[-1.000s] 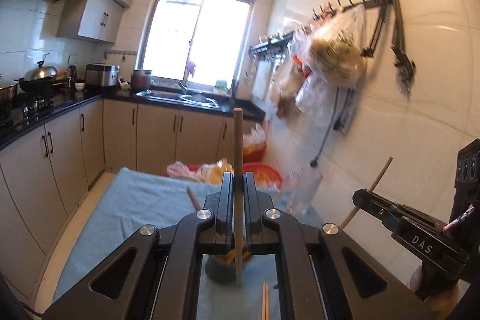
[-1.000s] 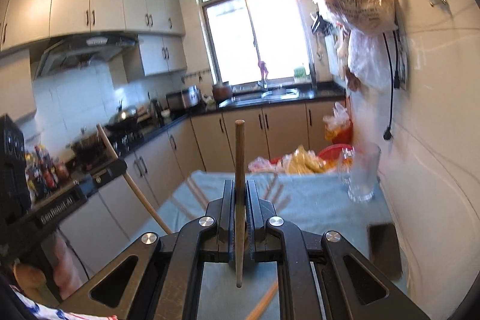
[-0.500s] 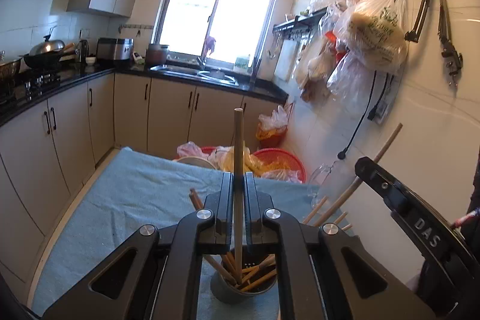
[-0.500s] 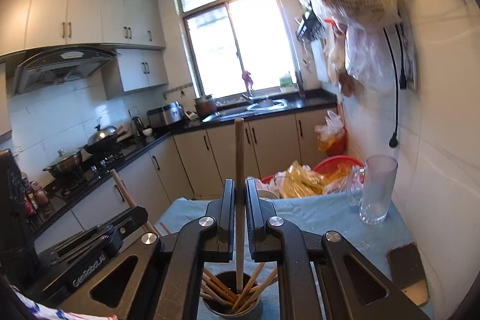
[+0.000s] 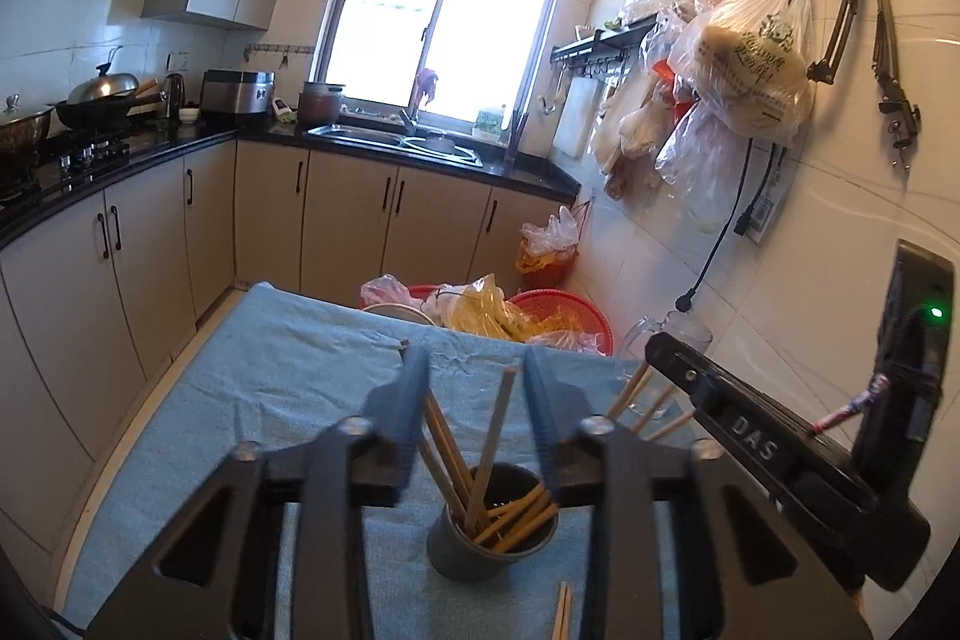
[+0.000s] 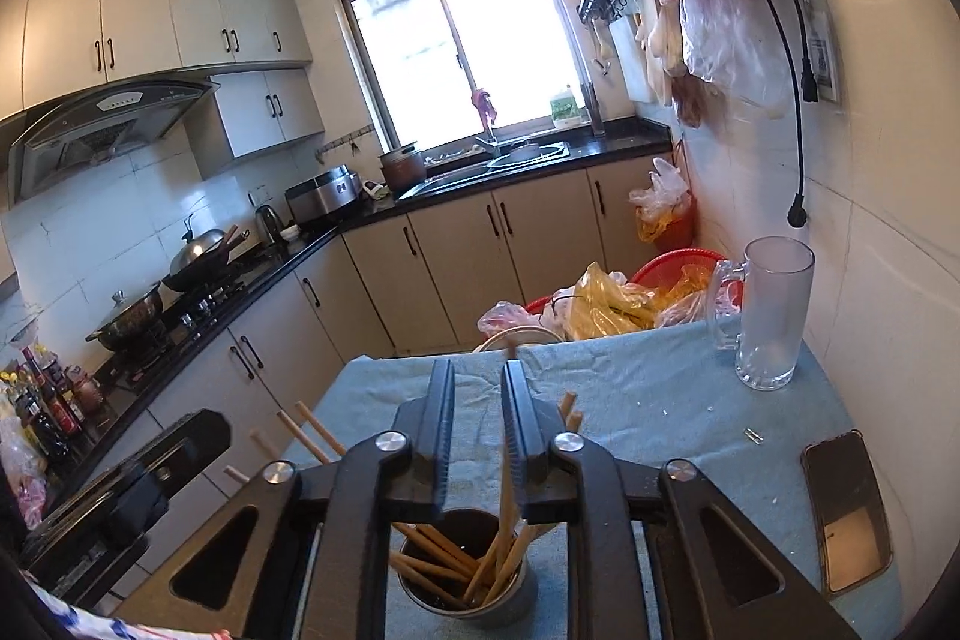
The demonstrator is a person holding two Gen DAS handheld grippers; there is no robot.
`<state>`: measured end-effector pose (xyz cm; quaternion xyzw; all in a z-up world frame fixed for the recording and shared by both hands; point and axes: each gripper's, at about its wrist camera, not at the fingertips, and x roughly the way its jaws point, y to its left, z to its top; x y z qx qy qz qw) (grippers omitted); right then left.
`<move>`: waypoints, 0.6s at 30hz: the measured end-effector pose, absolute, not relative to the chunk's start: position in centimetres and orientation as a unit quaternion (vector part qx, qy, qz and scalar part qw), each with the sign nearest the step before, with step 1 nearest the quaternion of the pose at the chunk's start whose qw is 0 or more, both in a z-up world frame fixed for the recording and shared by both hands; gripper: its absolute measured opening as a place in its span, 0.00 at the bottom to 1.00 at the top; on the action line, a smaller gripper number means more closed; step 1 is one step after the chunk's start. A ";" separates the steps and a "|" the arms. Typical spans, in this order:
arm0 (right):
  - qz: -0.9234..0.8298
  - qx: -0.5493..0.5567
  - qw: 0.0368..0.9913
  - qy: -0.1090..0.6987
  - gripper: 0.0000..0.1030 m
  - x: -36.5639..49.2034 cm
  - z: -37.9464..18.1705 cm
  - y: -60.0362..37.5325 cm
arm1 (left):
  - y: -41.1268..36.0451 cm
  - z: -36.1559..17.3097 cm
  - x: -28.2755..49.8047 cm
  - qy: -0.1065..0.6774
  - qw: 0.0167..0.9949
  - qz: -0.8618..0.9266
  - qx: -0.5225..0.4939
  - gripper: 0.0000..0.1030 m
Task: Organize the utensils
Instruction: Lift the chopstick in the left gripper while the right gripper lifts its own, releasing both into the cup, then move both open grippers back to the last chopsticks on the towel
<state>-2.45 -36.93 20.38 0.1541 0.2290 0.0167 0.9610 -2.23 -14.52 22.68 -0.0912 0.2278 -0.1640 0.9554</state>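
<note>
A dark cup point(image 5: 492, 544) point(image 6: 462, 589) holding several wooden chopsticks stands on the blue cloth point(image 5: 240, 400). My left gripper point(image 5: 477, 388) hovers just above the cup and its jaws are opening. One chopstick point(image 5: 495, 436) stands loose between them with its lower end in the cup. My right gripper point(image 6: 480, 400) is over the same cup from the other side, jaws also opening. A blurred chopstick point(image 6: 509, 466) slides down beside its right finger into the cup. Each gripper shows in the other's view: the right gripper point(image 5: 660, 349) and the left gripper point(image 6: 120, 496).
A pair of chopsticks point(image 5: 561, 610) lies on the cloth in front of the cup. A glass mug point(image 6: 771, 316) stands at the table's far right by the tiled wall, and a phone point(image 6: 846, 514) lies near the right edge. Red baskets with bags point(image 5: 528, 316) sit beyond the table.
Both grippers came down over the cup, each shut on an upright chopstick. Now both sets of jaws have parted and the chopsticks have dropped into the cup.
</note>
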 end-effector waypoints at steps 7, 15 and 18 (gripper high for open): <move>0.035 0.151 0.965 0.212 0.30 -5.5 22.4 -36.5 | -12.4 23.9 -6.2 0.211 0.958 -0.168 -0.096 0.46; 0.049 0.150 0.965 0.209 0.50 -11.7 22.5 -36.0 | -9.7 22.2 -11.2 0.228 0.959 -0.146 -0.080 0.62; 0.046 0.158 0.960 0.228 0.57 -13.9 20.7 -35.9 | -9.2 20.2 -12.2 0.256 0.958 -0.117 -0.061 0.62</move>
